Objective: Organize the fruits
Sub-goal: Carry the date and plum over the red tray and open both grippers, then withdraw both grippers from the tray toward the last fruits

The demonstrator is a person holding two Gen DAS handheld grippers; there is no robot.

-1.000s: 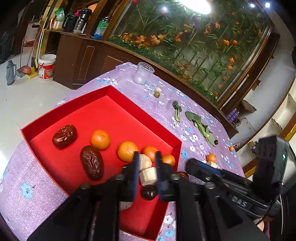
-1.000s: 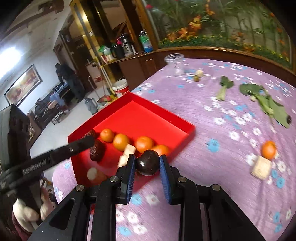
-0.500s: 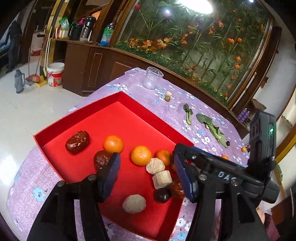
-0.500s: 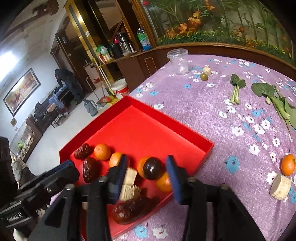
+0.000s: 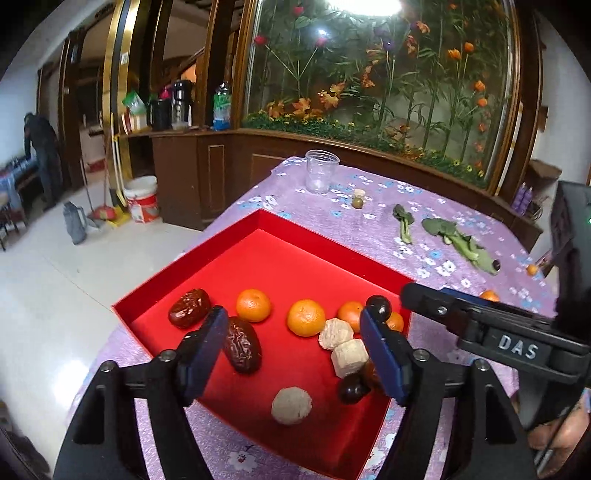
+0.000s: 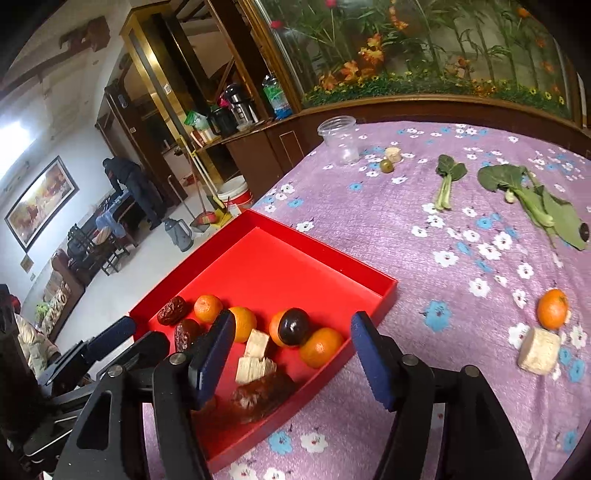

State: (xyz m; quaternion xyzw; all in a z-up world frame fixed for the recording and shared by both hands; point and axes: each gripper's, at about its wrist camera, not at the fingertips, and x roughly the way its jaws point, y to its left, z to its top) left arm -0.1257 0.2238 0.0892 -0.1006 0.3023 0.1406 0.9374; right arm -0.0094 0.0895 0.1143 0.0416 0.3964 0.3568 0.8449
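left gripper [image 5: 291,347] hangs over the red tray [image 5: 258,225], jaws opening, nothing between them; right gripper [image 6: 291,354] likewise, opening and empty above the dark plum [image 6: 293,326] resting among the oranges — a drop-off step, seemingly. next call: the stray orange [image 6: 552,308] on the cloth [image 6: 369,229], rightward.

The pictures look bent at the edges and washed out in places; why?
Both wrist views are fisheye, with black corners. In the left wrist view the wooden ledge bows and a lamp blows out white; in the right wrist view, window light washes out the left wall.
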